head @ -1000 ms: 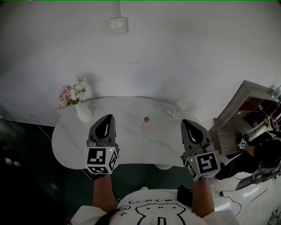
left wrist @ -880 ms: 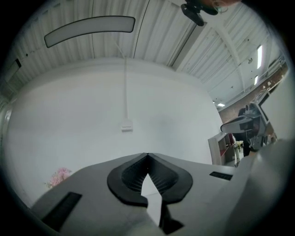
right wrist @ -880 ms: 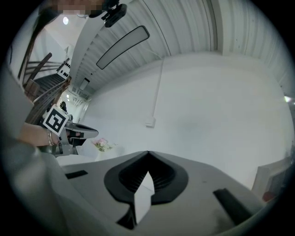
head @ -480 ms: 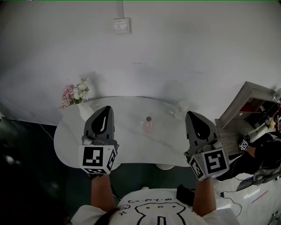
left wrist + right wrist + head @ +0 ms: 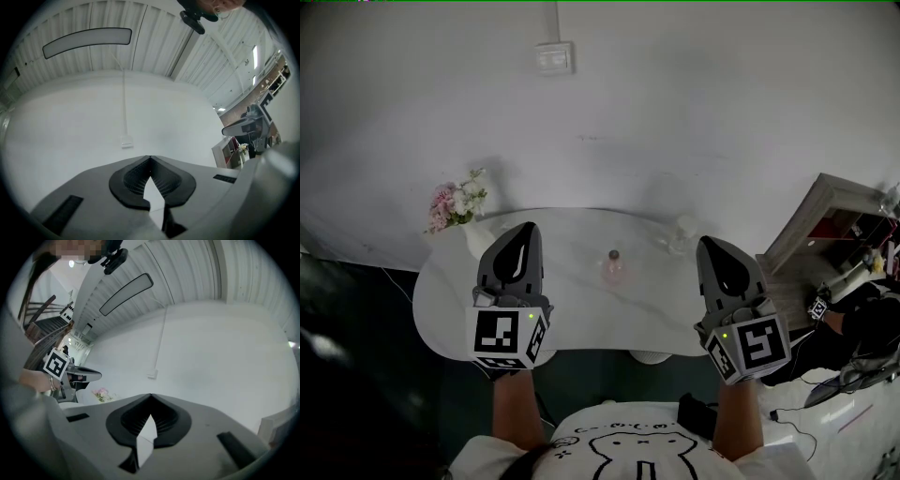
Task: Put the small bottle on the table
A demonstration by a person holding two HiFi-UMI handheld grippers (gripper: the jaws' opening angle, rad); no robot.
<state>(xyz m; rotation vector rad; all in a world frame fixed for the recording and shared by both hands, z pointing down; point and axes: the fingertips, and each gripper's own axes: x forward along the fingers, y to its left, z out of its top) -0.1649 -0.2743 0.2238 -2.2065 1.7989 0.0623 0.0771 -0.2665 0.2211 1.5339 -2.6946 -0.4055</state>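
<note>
Looking down, I see the left gripper and right gripper both closed, nothing between their jaws. The small bottle stands upright on the white table, between the two.

One table; one small bottle; one flower vase; one wall switch; two tongs: left tongs, right tongs.

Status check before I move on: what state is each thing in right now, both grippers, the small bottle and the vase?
Left gripper: shut, nothing between its jaws.
Right gripper: shut, nothing between its jaws.
Small bottle: upright on the table, between the two grippers and apart from both.
Vase: upright at the table's far left edge, flowers in it.
</note>
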